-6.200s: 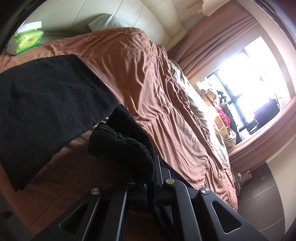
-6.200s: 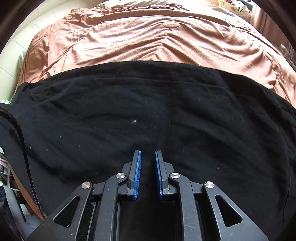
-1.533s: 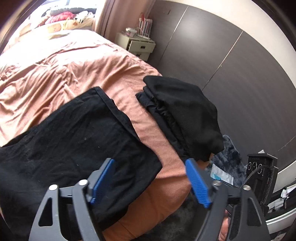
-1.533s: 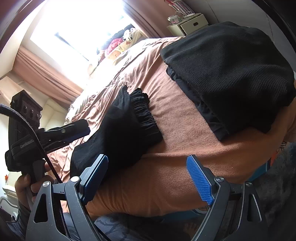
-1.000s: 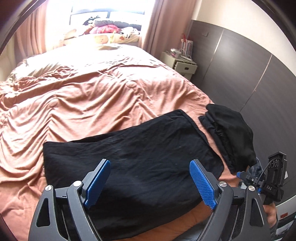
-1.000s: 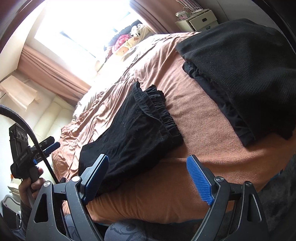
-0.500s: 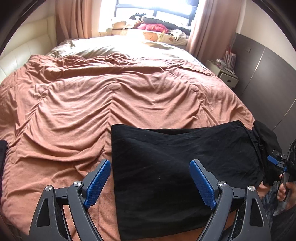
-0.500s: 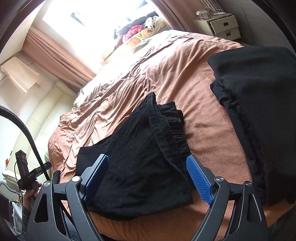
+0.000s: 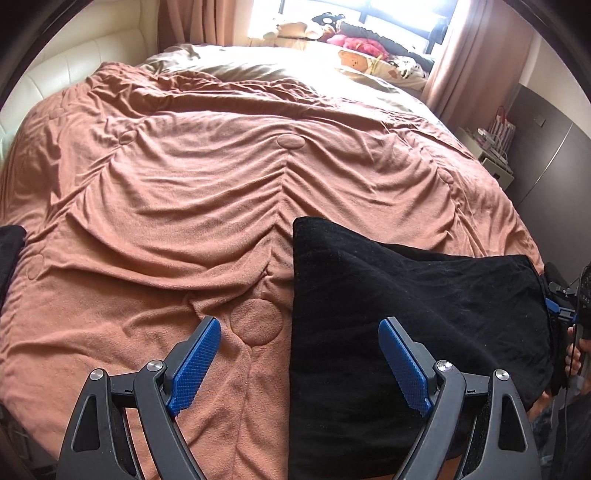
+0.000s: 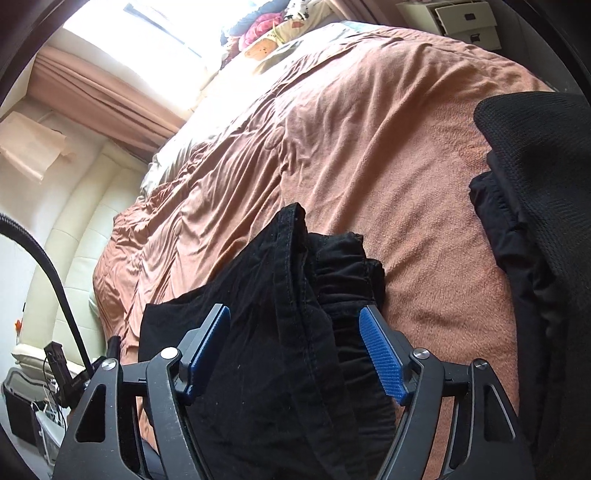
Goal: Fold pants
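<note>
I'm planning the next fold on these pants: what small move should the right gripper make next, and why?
Probably finish lowering the right gripper and pinch the waistband: its jaws are closing with that gathered end of the pants between them, not yet pressed.

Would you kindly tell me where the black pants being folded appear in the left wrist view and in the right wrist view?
Left wrist view: the black pants lie lower right on the brown bedspread, their folded edge near the picture's middle.
Right wrist view: the pants fill the lower centre, gathered waistband uppermost, between the right gripper fingers, whose jaws are closing.
Shared landmark: the bright window beyond the bed.
</note>
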Demonstrator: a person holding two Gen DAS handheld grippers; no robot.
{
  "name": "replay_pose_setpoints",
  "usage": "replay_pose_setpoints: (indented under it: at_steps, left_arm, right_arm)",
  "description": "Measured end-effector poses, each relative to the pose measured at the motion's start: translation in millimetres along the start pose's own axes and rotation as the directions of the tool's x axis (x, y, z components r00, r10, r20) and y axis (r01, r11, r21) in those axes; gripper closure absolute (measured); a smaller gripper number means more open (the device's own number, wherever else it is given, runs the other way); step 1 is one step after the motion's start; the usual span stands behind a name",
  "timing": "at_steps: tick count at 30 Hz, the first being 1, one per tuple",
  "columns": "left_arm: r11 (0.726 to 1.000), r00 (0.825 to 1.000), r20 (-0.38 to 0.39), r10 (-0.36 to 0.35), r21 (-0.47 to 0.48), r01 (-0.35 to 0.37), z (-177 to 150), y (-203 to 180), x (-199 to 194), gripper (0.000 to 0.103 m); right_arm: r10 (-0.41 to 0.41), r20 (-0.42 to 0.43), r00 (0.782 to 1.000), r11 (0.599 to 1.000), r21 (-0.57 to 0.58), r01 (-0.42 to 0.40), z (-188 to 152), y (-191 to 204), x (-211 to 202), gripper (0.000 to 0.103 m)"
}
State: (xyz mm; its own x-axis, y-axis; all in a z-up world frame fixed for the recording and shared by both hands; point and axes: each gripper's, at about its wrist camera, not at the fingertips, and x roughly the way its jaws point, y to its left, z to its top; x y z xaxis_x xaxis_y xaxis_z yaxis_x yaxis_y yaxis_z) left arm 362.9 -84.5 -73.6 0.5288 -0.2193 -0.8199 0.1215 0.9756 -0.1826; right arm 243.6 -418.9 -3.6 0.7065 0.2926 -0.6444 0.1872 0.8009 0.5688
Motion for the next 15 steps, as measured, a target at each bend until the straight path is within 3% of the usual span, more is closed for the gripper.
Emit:
replay_pose_setpoints:
  at_steps: [4,8,13,15]
  left_arm:
    - [1.000,1.000,-0.020,0.005,-0.015,-0.006,-2.7,8.4,8.5,0.014]
    - [1.000,1.000,-0.027,0.009,-0.029,-0.010,-4.1,15.0,12.3,0.014]
    - [0.999,0.999,-0.031,0.009,-0.038,-0.010,-7.4,20.8,13.2,0.014]
    - [0.999,0.999,-0.031,0.010,-0.043,-0.012,-8.3,23.8,12.2,0.014]
  right_arm:
    - [0.054,-0.030,0.998,0.999,0.007,-0.054,9.4,-0.6,18.5,0.041]
    - [0.112,-0.084,0.990,0.994,0.020,-0.111,18.1,0.0,41.3,0.042]
    - [0.054,-0.146,0.988,0.998,-0.006,-0.056,27.2,2.7,70.3,0.042]
    - [0.033,-0.149,0.988,0.999,-0.037,-0.038,30.2,9.4,74.2,0.072]
